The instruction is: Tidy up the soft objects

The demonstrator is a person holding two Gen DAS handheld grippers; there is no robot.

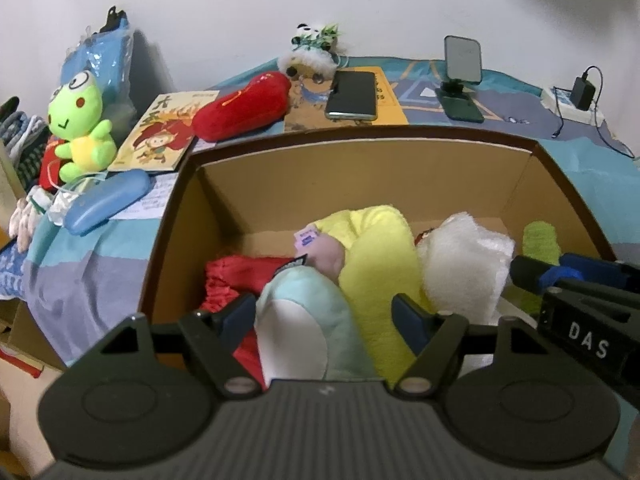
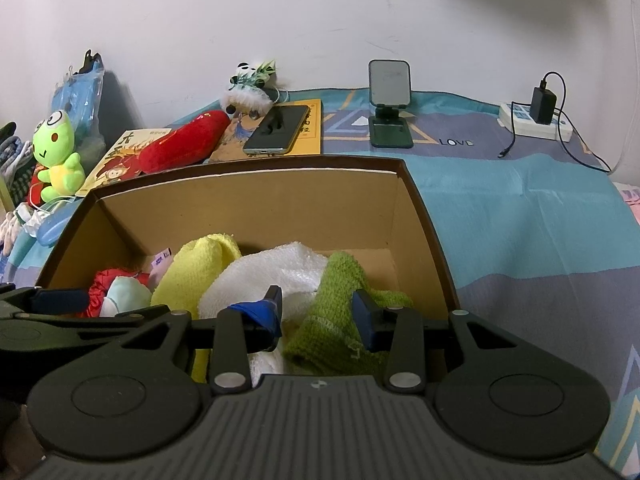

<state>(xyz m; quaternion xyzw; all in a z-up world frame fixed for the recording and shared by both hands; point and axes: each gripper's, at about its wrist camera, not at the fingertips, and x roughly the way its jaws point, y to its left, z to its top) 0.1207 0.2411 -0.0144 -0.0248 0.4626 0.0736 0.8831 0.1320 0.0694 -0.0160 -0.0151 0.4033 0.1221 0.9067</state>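
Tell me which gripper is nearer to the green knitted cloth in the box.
Right. The right gripper has the green knitted cloth between its open fingers. The left gripper is across the box, over the pale blue plush.

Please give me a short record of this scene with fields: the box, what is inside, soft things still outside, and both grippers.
box: cardboard box, open top, on the bed cover
inside: yellow towel, white towel, green cloth, red cloth, pale blue plush toy
outside: frog toy, red plush pepper, panda toy
left gripper: open, over the pale blue toy
right gripper: open, over the green cloth
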